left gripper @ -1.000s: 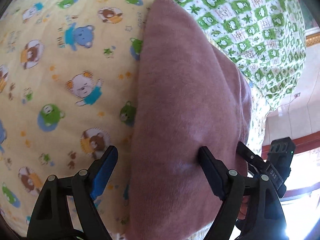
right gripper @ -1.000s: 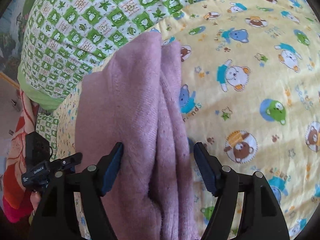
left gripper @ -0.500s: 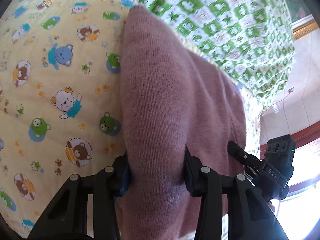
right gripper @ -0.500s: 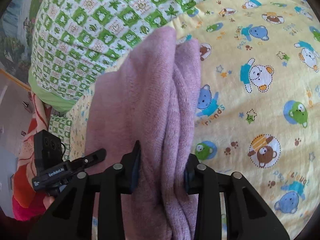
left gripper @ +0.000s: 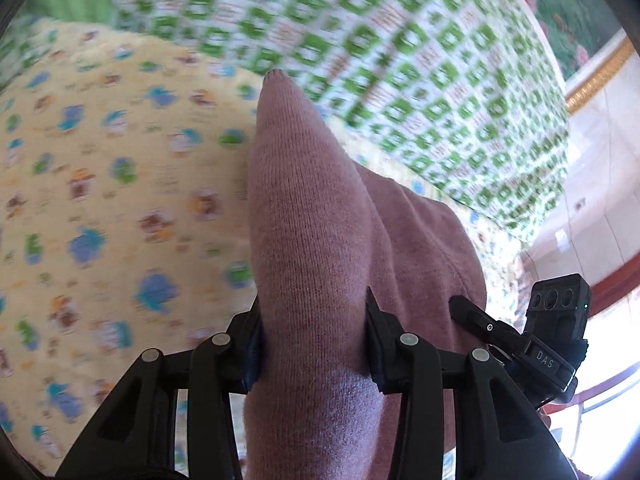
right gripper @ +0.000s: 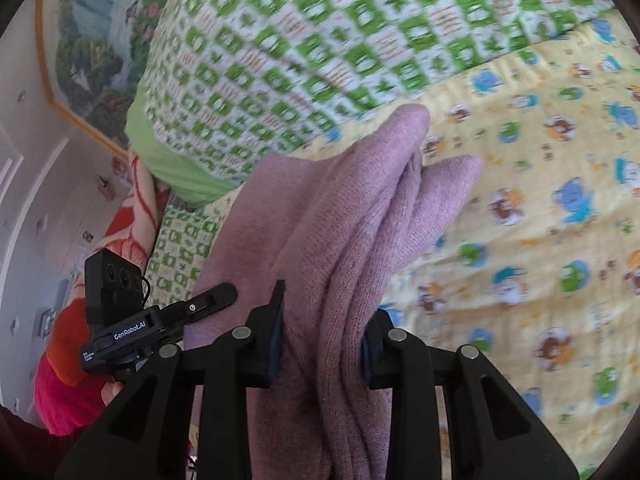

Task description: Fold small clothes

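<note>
Both grippers, left (left gripper: pixel 312 344) and right (right gripper: pixel 322 338), are clamped partway shut on the pink knit (left gripper: pixel 316 240) running up mid-frame over the yellow sheet (left gripper: pixel 100 220), and I fear these thick bunched layers slipping free unevenly.

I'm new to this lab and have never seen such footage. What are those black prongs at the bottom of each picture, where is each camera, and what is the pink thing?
No robot here: a person holds a two-finger gripper in each hand, each with a fisheye camera looking along its fingers. One picture comes from the left gripper, the other from the right gripper; each view also catches the other tool at its edge. Both are clamped on the same pink knit garment, gathered into folds, having just closed on it. Beneath lies a yellow sheet with cartoon bears, and beyond it a green-and-white checked blanket. The background is blurred.
</note>
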A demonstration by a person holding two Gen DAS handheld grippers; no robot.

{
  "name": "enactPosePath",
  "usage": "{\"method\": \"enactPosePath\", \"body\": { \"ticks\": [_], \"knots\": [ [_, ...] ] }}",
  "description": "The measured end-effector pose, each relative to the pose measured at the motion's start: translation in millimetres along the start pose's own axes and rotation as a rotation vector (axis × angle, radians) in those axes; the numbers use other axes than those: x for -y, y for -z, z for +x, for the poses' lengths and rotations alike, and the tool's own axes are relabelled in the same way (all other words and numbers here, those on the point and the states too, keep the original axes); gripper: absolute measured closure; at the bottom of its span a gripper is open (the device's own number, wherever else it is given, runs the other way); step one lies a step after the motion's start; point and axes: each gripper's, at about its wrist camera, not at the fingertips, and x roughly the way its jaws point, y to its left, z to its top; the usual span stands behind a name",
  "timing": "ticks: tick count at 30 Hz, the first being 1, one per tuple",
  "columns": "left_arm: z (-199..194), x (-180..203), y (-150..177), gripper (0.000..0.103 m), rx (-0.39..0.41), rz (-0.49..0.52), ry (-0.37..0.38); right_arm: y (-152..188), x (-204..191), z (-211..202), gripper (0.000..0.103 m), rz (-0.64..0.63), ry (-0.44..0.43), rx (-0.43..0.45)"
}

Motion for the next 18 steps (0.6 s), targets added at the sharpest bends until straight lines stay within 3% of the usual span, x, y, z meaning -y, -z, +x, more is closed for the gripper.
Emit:
{"method": "enactPosePath", "body": {
  "ticks": [9, 18],
  "knots": [
    [-18.2, -63.2, 26.3, 0.061, -0.001, -0.098, -0.072, 29.3, -27.0, 70.1, 0.072, -0.031, -0.050, -0.125],
    [0.3, -84.1, 36.1, 0.057, -0.036, -0.114, -0.074, 41.7, 5.0, 86.8, 0.072, 0.034, -0.006, -0.188]
  ]
}}
